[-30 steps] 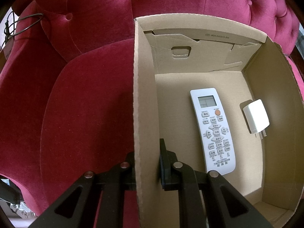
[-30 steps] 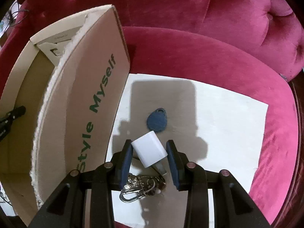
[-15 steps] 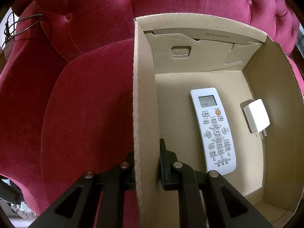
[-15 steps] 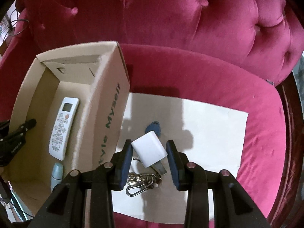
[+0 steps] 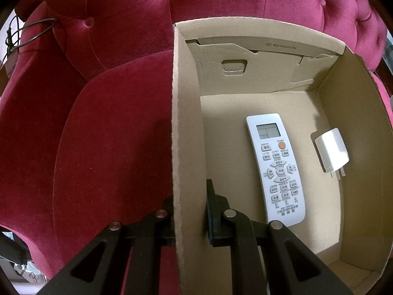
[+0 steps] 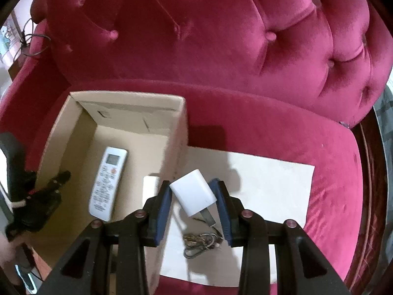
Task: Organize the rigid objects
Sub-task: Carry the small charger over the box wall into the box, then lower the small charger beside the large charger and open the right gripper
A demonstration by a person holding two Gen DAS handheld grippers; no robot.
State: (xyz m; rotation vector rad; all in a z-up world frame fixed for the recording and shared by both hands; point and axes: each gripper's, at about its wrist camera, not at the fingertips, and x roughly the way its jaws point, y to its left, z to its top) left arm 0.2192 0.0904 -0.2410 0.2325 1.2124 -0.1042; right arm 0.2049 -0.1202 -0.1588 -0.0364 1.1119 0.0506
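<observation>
While the left gripper [image 5: 190, 217] stays pinched on the cardboard box [image 5: 186, 127] wall, the right gripper [image 6: 194, 209] has risen above the white sheet [image 6: 270, 184], so the box's inside now shows. Its blue pads clamp a smooth white charger block [image 6: 194, 195]; a ridged-button remote [image 6: 108, 184] lies flat in the box on the tufted crimson velvet sofa [image 6: 221, 36].

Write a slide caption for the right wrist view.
Right gripper carries a white charger toward the cardboard box holding a remote.
</observation>
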